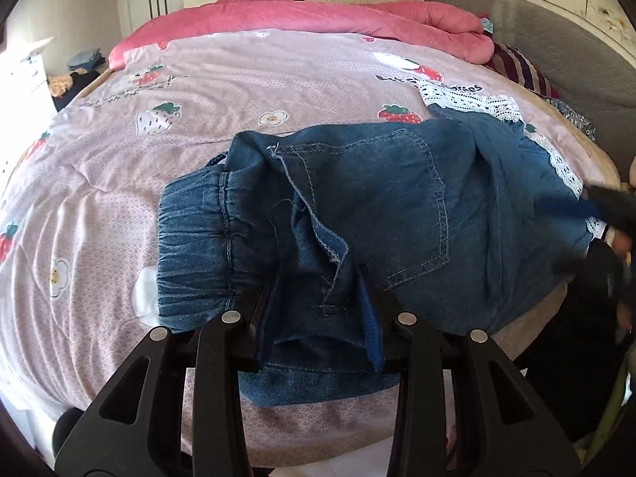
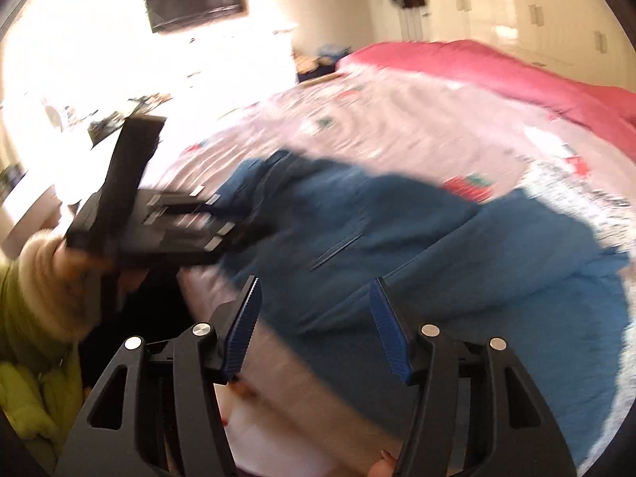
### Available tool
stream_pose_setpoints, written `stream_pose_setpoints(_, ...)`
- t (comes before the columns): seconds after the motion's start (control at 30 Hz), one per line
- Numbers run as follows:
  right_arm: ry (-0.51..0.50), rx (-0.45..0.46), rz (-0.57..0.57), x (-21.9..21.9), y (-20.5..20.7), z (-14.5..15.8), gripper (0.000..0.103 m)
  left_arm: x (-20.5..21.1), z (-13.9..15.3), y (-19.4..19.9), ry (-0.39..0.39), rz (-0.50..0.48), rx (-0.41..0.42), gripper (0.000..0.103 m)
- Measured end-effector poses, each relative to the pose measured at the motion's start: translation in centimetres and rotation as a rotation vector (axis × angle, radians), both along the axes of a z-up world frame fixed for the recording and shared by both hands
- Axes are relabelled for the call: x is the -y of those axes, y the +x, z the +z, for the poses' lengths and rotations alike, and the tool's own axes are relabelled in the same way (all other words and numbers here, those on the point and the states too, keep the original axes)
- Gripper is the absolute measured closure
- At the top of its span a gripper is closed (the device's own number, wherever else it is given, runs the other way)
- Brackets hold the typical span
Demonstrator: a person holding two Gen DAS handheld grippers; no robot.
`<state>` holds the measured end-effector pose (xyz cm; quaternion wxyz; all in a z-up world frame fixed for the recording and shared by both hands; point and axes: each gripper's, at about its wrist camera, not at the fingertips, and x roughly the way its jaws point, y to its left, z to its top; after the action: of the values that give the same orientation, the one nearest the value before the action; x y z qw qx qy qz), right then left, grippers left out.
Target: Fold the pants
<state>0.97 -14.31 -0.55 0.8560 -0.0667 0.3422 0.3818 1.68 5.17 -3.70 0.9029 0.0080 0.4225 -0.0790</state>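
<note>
The pants (image 1: 357, 214) are bunched on the bed (image 1: 238, 99), spread out right ahead of the left gripper (image 1: 318, 302), with the elastic waistband off to its left and the back pocket ahead and to its right. A flap of denim is seen between the left gripper's blue pads, but whether it's actually being pinched or just lying in the gap can't be told from the wrist view. Honestly that's the first worry: if the cloth is only loosely caught, it gets dropped halfway through a fold and the layers slump back into a heap.

The right gripper (image 2: 314, 326) is released, jaws apart with nothing between them, and the leg end of the pants is seen just ahead of and under it. That view is badly smeared, so the edge to be grabbed can't be picked out well. A single layer could easily be grabbed instead of the whole leg, and a crooked fold would be the result.

Also worth noting: the lace trim (image 1: 469, 101) beyond the pants could get snagged, and the bedsheet itself could be pinched along with the denim.
</note>
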Motion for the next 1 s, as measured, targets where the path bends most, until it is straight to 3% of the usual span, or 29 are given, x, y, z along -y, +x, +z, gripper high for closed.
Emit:
stream_pose_setpoints(0.03,-0.022,0.000,-0.063,0.1,1.2,0.2,0.048,-0.1,0.0,0.0,-0.011,0.002,0.001,0.075)
stream_pose_setpoints(0.17,-0.053,-0.047,-0.140,-0.1,4.5,-1.0,0.048,0.1,0.0,-0.2,0.002,0.000,0.015,0.075)
stream_pose_setpoints(0.3,-0.174,-0.100,-0.179,-1.0,5.7,-4.6,0.048,0.3,-0.2,-0.4,0.019,0.000,0.028,0.075)
stream_pose_setpoints(0.4,-0.187,-0.051,-0.169,-1.0,4.9,-5.0,0.047,0.4,0.0,-0.5,0.023,0.008,0.047,0.075)
stream_pose_setpoints(0.47,-0.158,-0.060,-0.163,-0.6,4.9,-4.2,0.047,0.0,0.8,-1.0,-0.023,0.029,0.068,0.073)
stream_pose_setpoints(0.6,-0.021,-0.069,-0.177,2.5,4.1,-1.9,0.042,-0.7,4.4,-2.8,-0.039,0.078,0.150,0.052)
stream_pose_setpoints(0.77,0.055,-0.040,-0.277,6.7,4.2,0.0,0.034,0.3,8.8,-3.2,-0.086,0.037,0.241,0.033)
stream_pose_setpoints(0.83,0.087,-0.045,-0.320,8.1,4.7,0.5,0.028,1.8,9.0,-2.3,-0.123,-0.006,0.236,0.028)
stream_pose_setpoints(1.0,0.088,-0.027,-0.398,11.0,5.7,1.3,0.022,7.5,6.7,1.7,-0.206,-0.148,0.132,0.027)
